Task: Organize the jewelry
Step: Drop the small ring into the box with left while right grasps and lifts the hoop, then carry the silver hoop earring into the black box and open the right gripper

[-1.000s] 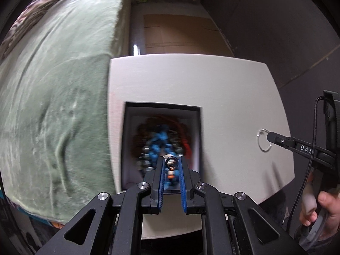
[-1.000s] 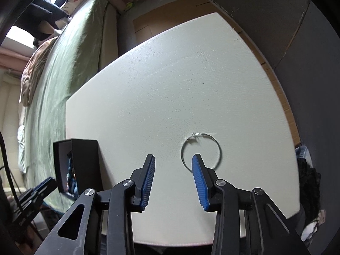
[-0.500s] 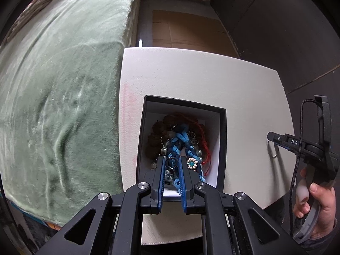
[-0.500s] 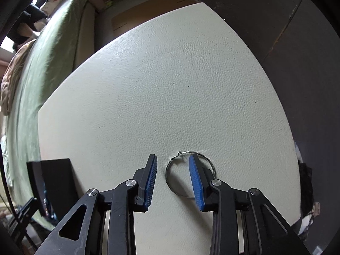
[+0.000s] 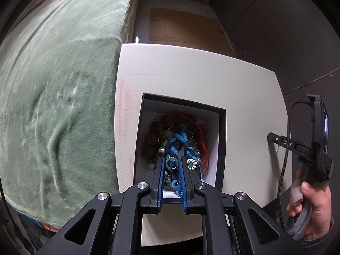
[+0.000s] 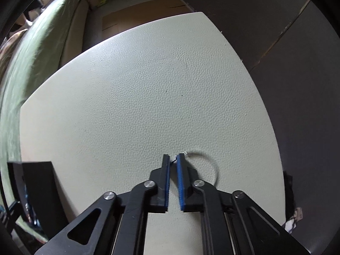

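My left hand-held gripper (image 5: 172, 165) pinches a small silver ring (image 5: 171, 162) above the open black jewelry box (image 5: 221, 148); right of the box, my right hand-held gripper (image 6: 173, 159) nips a thin silver hoop (image 6: 209, 165) lying on the cream leather-textured desk (image 6: 148, 85).

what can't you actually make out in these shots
- Left wrist view: the hoop earring is mostly hidden behind the right tongs; only a sliver shows.
- Right wrist view: whether the right tongs truly pinch the hoop earring; the wire is thin and blurred.
- Right wrist view: the black box shows only its outer wall; its contents are cut off.
- Left wrist view: jewelry low in the black box sits behind the left tongs.
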Demonstrator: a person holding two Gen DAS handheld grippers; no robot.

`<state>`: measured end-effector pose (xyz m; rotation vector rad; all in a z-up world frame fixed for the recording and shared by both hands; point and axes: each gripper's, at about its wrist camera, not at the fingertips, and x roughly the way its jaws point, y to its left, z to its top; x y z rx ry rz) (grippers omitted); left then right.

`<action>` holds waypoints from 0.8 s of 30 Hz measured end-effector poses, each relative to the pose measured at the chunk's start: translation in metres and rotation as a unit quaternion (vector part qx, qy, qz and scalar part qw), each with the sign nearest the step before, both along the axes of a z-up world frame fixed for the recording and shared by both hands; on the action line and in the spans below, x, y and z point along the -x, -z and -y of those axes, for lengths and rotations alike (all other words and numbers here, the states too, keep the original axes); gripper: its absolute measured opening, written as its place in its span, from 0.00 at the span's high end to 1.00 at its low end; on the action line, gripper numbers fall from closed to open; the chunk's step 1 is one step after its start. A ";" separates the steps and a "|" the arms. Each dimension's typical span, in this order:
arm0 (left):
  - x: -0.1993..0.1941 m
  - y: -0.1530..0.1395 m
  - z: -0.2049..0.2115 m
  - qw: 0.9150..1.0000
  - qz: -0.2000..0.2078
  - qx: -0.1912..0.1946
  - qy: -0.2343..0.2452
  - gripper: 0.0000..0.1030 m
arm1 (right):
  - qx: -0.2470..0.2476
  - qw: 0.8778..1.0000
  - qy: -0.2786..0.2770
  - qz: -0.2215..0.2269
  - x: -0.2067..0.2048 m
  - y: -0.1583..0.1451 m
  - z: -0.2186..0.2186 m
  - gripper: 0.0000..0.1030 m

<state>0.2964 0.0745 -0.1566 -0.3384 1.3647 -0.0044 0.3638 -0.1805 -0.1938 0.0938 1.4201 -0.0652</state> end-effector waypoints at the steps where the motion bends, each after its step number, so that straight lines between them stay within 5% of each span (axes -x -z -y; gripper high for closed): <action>1: 0.000 0.001 0.000 1.000 -0.001 0.003 -0.002 0.87 | -0.009 1.000 0.000 -0.002 0.002 0.000 0.004 0.96; 5: 0.004 0.000 -0.006 1.000 -0.002 0.015 -0.015 0.85 | -0.044 0.999 -0.012 0.006 0.014 -0.006 0.009 0.97; 10: 0.009 -0.008 -0.009 1.000 0.011 0.021 -0.018 0.46 | -0.067 0.997 -0.022 0.021 0.028 -0.027 0.013 0.97; 24: 0.031 -0.035 -0.040 0.998 0.036 0.029 -0.049 0.45 | -0.159 0.979 -0.100 0.076 0.059 -0.118 -0.040 0.97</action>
